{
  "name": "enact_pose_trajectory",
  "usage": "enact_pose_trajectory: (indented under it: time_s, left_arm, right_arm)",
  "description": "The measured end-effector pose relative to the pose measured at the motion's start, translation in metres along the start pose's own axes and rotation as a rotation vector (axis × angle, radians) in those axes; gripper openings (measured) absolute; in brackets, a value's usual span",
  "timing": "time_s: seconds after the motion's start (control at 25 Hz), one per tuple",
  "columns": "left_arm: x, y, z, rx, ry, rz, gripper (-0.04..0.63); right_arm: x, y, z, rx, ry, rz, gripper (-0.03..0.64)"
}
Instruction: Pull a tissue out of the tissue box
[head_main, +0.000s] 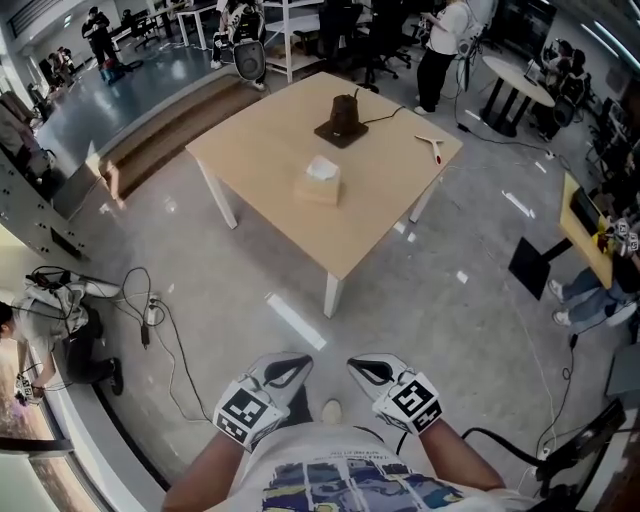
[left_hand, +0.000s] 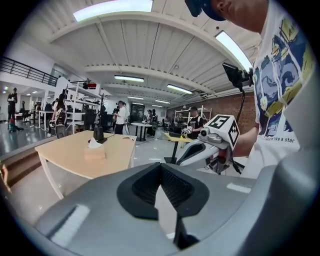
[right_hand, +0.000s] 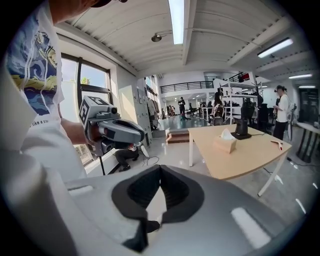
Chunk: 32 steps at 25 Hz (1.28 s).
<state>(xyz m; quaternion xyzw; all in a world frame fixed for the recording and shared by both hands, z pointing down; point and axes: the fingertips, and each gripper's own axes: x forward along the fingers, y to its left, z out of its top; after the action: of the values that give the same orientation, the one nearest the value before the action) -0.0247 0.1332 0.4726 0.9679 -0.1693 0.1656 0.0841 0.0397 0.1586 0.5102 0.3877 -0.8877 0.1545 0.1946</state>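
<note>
The tissue box (head_main: 322, 183) sits near the middle of the light wooden table (head_main: 265, 140), and a white tissue (head_main: 322, 167) pokes up from its top. Nothing touches it. A dark stand (head_main: 343, 120) with a cord is on the table behind the box, and a small white tool (head_main: 432, 146) lies near one edge. The table is well apart from the person, with bare floor (head_main: 450, 300) in between. The left gripper (head_main: 290, 368) and the right gripper (head_main: 365, 370) are close to the person's body, side by side, and far from the box. The jaws of both are clenched with nothing between them. So the job looks like it has not started: the tissue is not pulled out. The person will have to get to the table, open one pair of jaws, pinch the tissue and pull it up. The head view shows the whole table from above, and the cables (head_main: 165, 320) on the floor. Only the two gripper views show the black pads touching at their tips. Each gripper view also shows the other gripper from the side, and the box looks small and far off.
</note>
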Motion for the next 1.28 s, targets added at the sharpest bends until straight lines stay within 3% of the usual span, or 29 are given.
enact_pose_trajectory:
  time_s: [0.24,0.48,0.68,0.84,1.28]
  left_arm:
    - [0.019,0.066,0.019,-0.014,-0.022,-0.041,0.002]
    - [0.026,0.134,0.043,0.022,-0.039,-0.065,0.002]
    - [0.024,0.185,0.038,0.039,-0.017,-0.071,0.003]
    - [0.027,0.217,0.036,0.006,-0.006,-0.061,0.002]
    - [0.055,0.282,0.061,-0.07,-0.035,0.099,0.002]
  right_arm:
    - [0.04,-0.042,0.037,-0.009,0.01,-0.025,0.003]
    - [0.093,-0.073,0.077,-0.022,0.02,-0.018,0.01]
    - [0.149,-0.093,0.104,-0.032,0.01,-0.011,0.02]
    - [0.177,-0.112,0.123,-0.047,0.003,-0.011,0.029]
    - [0.221,-0.262,0.127,-0.073,0.072,0.014,0.095]
